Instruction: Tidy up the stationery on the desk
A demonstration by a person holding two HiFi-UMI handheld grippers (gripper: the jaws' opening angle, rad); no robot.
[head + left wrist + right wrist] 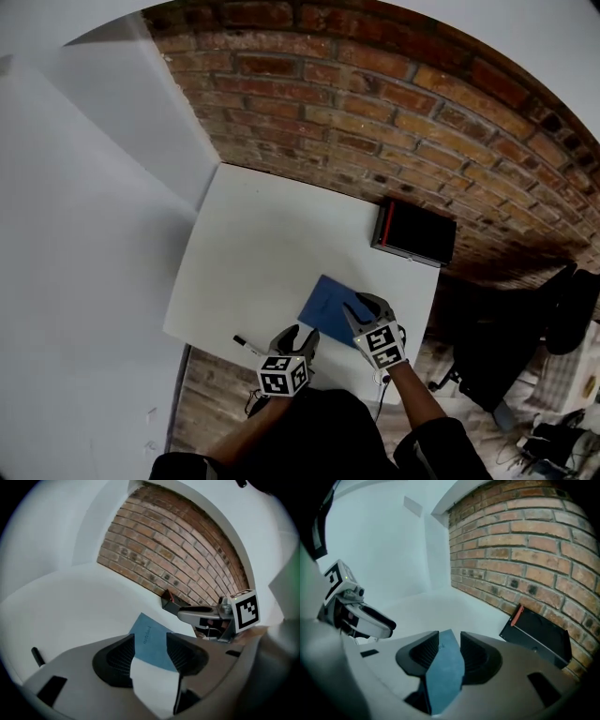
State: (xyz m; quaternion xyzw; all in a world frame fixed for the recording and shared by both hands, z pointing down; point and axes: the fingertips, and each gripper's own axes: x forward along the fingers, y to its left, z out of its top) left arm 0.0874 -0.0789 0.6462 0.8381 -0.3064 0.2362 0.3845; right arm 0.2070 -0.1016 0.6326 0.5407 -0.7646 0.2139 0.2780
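Note:
A blue notebook [328,305] lies flat on the white desk [272,234] near its front edge. My right gripper [362,310] hovers over the notebook's right corner, and in the right gripper view the blue cover [445,672] shows in the gap of the open right gripper [449,651]. My left gripper [298,337] is open just short of the notebook's near edge; in its own view the notebook [149,637] lies beyond the left gripper [150,654], with bare desk between the pads. A black pen [247,345] lies left of the left gripper, near the desk's front edge.
A black case with a red edge [414,232] stands at the desk's back right, against the brick wall [375,112]. A white wall [84,187] borders the desk on the left. A dark chair and clutter [525,347] sit on the floor to the right.

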